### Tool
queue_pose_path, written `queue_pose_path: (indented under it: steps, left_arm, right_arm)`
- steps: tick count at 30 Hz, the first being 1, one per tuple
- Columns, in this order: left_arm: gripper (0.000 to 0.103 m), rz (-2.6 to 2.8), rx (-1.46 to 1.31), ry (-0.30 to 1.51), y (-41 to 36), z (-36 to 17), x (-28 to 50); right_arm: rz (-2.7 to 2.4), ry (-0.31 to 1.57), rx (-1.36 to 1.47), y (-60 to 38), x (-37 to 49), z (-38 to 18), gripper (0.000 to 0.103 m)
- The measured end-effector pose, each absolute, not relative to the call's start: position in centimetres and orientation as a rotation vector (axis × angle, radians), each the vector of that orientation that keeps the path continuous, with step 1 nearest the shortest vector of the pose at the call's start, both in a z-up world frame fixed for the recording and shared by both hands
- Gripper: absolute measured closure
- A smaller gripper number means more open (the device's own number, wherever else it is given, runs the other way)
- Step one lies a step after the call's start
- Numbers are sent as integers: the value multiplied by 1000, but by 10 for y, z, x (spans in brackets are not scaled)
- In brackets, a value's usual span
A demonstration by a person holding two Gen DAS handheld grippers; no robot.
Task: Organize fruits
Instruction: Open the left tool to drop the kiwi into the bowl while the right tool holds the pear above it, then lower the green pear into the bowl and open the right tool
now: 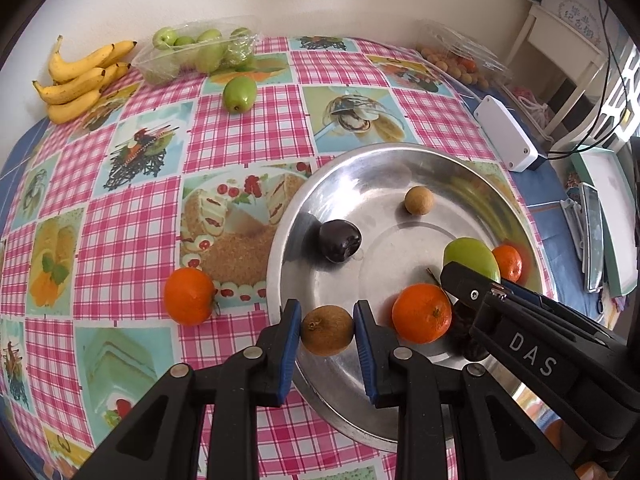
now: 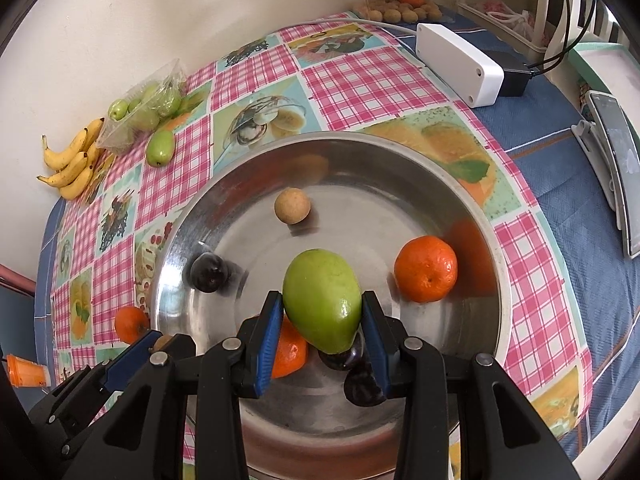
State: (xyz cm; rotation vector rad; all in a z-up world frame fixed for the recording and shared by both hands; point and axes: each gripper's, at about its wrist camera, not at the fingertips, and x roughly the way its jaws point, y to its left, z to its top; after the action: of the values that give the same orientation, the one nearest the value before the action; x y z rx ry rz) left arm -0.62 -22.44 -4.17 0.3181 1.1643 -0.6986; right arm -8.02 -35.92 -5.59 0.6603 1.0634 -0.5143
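Note:
My left gripper is shut on a small brown round fruit, just above the near rim of the steel bowl. My right gripper is shut on a green oval fruit and hangs over the bowl's middle. In the bowl lie a tan round fruit, a dark plum, an orange, another orange and more dark plums partly hidden under the right fingers. One orange sits on the cloth left of the bowl.
At the table's far left are bananas, a clear tray of green fruits and a loose green fruit. A clear clamshell of small tan fruits and a white box with cables stand at the far right.

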Motion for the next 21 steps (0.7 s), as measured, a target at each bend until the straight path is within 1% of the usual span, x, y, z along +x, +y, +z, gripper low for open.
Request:
queue_pose_path:
  steps: [3,7,12,16,21]
  left_arm:
    - [71,-696,319,1172,-224,-42,-6]
    - [60,-701,316,1167,-224,-39,-6]
    - [60,-709,293,1157,-221,-27,-5]
    - [56,-698,266,1146,-214,-17,0]
    - [55,-646,238,1148,-200,-12,12]
  right_arm:
    - [-512,1068,664,-360,-80,-58,61]
    - [-515,1059,635,-358,-78,-52,61]
    - [-511,1034,606,-354,-80,-38,61]
    - [-512,992,581,-350,-84,-20,61]
    - [-516,983,558,-346,-87,-7,61]
